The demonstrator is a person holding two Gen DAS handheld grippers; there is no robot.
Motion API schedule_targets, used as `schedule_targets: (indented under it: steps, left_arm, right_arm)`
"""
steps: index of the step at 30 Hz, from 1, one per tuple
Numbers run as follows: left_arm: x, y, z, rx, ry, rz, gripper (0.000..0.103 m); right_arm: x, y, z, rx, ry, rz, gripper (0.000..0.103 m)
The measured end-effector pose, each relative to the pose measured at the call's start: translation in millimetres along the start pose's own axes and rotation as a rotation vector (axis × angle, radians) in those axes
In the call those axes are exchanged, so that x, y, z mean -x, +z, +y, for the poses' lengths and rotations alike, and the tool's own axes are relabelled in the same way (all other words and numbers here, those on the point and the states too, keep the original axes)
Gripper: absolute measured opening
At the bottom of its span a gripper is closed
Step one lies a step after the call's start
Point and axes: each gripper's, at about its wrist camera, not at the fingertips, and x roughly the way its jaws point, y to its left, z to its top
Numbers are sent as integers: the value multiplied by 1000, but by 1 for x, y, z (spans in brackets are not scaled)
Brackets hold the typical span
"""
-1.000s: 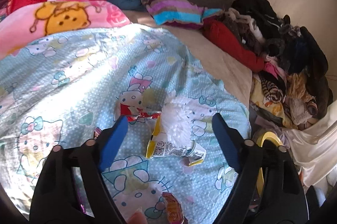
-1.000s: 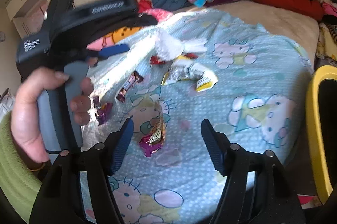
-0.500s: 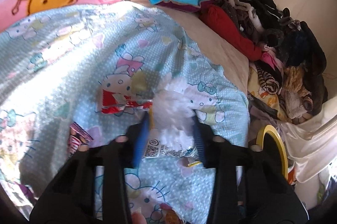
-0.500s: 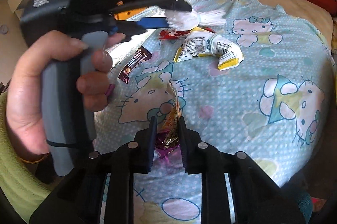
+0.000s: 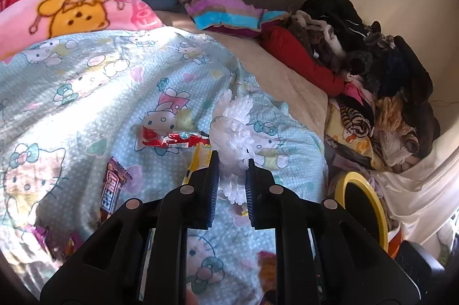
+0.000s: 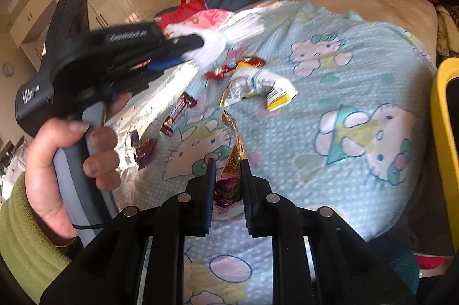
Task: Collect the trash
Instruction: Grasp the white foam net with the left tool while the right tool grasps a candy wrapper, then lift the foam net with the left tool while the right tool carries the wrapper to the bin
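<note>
1. Sunlit and cluttered, the bed (image 5: 301, 87) carries a pale blue cartoon-cat blanket (image 5: 94, 93) on which the trash lies scattered; folded blankets and a striped cushion (image 5: 226, 9) lie toward the headboard.
2. Farthest left in my left wrist view, a crumpled purple wrapper (image 5: 43, 236) sits at the blanket's lower edge.
3. Next comes a brown chocolate-bar wrapper (image 5: 112, 184), lying flat, well apart from the purple one.
4. Beyond it a red wrapper (image 5: 169, 138) lies flat, with a yellow-edged packet (image 5: 198, 158) touching its right end and partly hidden behind my left jaws.
5. My left gripper (image 5: 231, 161) is closing its jaws on a white crumpled tissue (image 5: 232, 133); the pads press its lower part and the rest fans out above the tips.
6. To the right, off the bed's edge, the yellow bin rim (image 5: 370, 207) shows, with a heap of dark clothes (image 5: 373, 52) behind it.
7. From my right wrist view, a hand (image 6: 54, 170) in a green sleeve (image 6: 23, 242) grips the left gripper's handle at far left, the tissue blurred at its tip.
8. My right gripper (image 6: 228, 161) has its jaws closed on a gold and purple foil wrapper (image 6: 232, 158), which stands up between the pads above the blanket.
9. Past it the silver and yellow packet (image 6: 258, 87) lies on the blanket.
</note>
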Motion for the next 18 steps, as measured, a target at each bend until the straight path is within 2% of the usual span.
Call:
schedule_targets:
  steps: [6, 14, 15, 18]
  left_arm:
    - [14, 3, -21, -39, -19, -23, 11]
    - [27, 2, -46, -86, -42, -47, 11]
    - [27, 2, -48, -90, -45, -46, 11]
    - [30, 0, -55, -108, -52, -49, 11]
  right_arm:
    - [22, 18, -10, 19, -37, -74, 17]
    - [48, 31, -24, -10, -44, -144, 17]
    - [51, 32, -25, -12, -45, -149, 3]
    - [59, 35, -29, -16, -49, -161, 3]
